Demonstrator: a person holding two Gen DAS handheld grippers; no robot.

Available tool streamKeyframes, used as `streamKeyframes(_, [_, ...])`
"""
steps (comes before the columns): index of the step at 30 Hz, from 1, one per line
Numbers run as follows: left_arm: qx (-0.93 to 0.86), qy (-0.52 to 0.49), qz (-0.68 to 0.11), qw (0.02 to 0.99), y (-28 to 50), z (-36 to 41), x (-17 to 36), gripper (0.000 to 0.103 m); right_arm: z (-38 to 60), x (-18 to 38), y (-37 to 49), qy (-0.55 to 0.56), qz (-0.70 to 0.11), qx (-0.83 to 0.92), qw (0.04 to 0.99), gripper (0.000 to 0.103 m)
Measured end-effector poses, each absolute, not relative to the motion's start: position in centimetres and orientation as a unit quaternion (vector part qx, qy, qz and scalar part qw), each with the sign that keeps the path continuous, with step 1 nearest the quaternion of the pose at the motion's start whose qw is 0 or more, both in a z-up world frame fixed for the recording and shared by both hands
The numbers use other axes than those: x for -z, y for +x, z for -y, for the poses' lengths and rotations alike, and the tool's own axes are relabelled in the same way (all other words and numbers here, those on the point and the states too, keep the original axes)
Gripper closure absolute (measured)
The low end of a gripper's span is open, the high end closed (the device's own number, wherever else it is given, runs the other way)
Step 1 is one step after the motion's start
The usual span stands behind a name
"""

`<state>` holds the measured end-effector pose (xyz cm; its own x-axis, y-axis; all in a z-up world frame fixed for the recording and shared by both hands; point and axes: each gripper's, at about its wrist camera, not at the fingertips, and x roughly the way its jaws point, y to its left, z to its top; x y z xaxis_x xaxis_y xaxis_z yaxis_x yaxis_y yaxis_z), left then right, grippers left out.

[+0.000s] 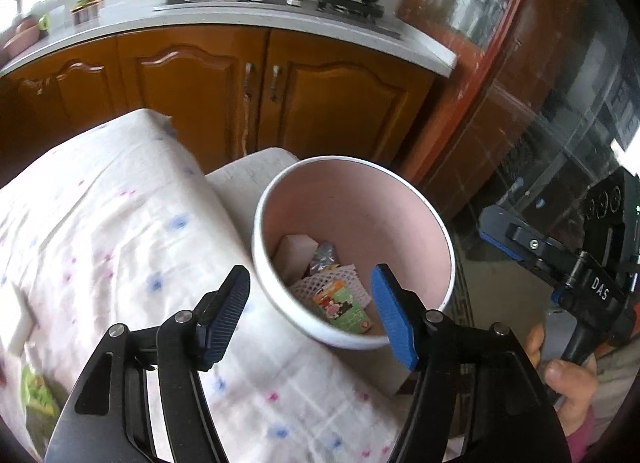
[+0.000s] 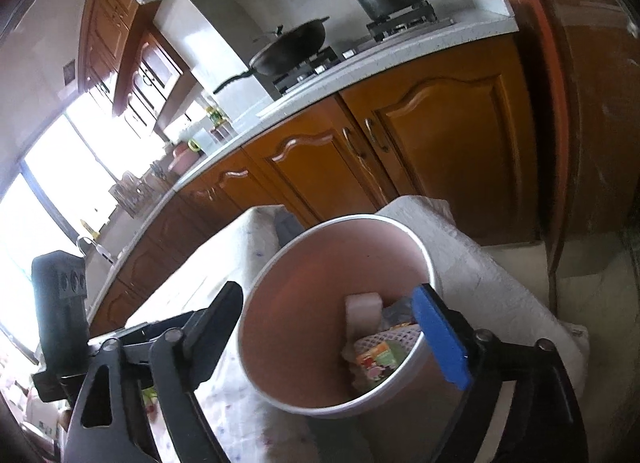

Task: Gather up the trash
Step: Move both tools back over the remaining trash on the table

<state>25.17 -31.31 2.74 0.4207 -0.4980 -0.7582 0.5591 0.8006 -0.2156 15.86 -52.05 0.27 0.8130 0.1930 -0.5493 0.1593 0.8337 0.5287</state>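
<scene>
so the pink bin (image 1: 400,215) hides most of its own contents, the trash is piled up and only the top of the green carton (image 1: 340,305) and a bit of the white block (image 1: 296,253) show; in the right wrist view the blue finger pad (image 2: 440,337) covers the heap's right side. Left of the bin, a green packet (image 1: 38,395) on the tablecloth (image 1: 120,223) is cut by the frame edge and blurry, can't read it

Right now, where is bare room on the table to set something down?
Free: the floral white tablecloth between the round pink bin and the green packet at the left edge. Crowded: the bin's bottom, with the colourful carton, mesh and wrappers.
</scene>
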Motion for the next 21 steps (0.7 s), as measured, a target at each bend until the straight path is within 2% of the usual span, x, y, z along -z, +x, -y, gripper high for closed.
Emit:
streamKeyframes(10, [0.273, -0.033, -0.41, 0.87, 21.8, 23.9, -3.7, 0.036, 47.7, -1.2, 14.3, 0.282, -0.279, -0.033, 0.917, 0.01])
streamKeyframes(21, [0.22, -0.058, -0.395, 0.89, 19.0, 15.8, -3.6, 0.034, 41.6, -0.7, 13.7, 0.273, -0.292, -0.072, 0.914, 0.01])
